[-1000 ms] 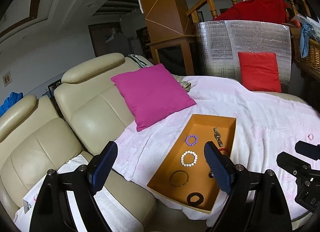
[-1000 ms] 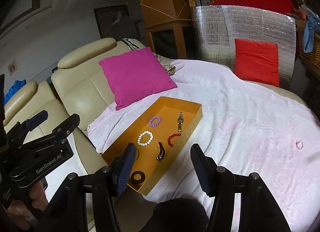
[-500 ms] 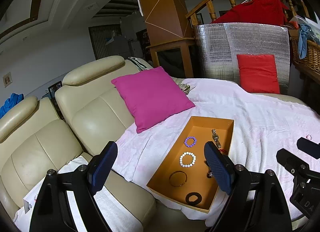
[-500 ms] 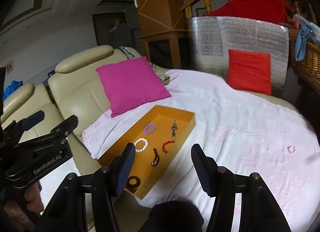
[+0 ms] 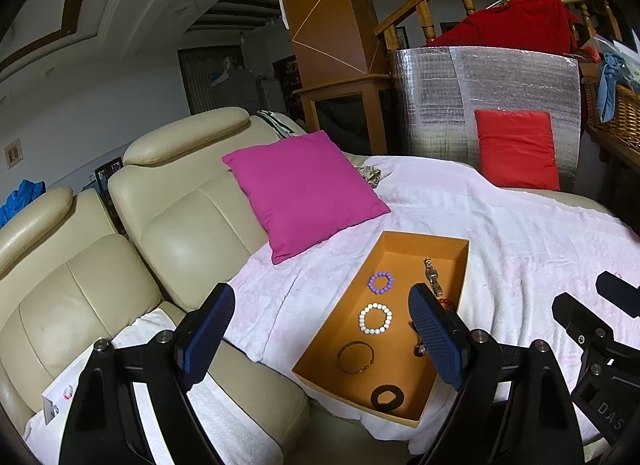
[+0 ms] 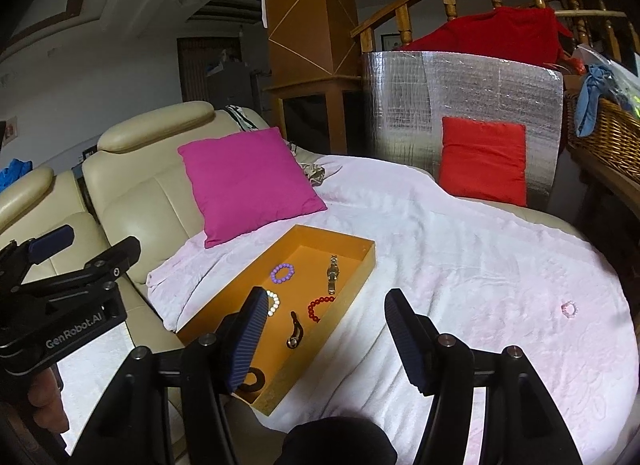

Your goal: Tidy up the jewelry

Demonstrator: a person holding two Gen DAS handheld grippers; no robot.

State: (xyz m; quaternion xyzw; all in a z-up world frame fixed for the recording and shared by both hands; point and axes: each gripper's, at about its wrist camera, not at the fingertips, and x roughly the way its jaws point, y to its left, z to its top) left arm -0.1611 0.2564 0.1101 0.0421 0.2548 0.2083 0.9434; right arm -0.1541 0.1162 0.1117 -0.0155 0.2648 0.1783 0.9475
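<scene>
Hovering empty with jaws apart, the left gripper (image 5: 322, 339) and right gripper (image 6: 326, 335) flank the orange tray (image 6: 362, 279) of bracelets; a pink bracelet (image 6: 569, 309) lies far right of the right gripper.

I see the orange tray (image 5: 460, 261) on the white blanket (image 5: 520, 225), just below the pink cushion (image 5: 304, 193). Inside the tray lie a purple bracelet (image 5: 380, 281), white bead bracelet (image 5: 375, 318), thin bangle (image 5: 355, 356), black ring (image 5: 387, 398) and watch (image 5: 432, 281). My left gripper (image 5: 320, 339) gapes wide, empty.
</scene>
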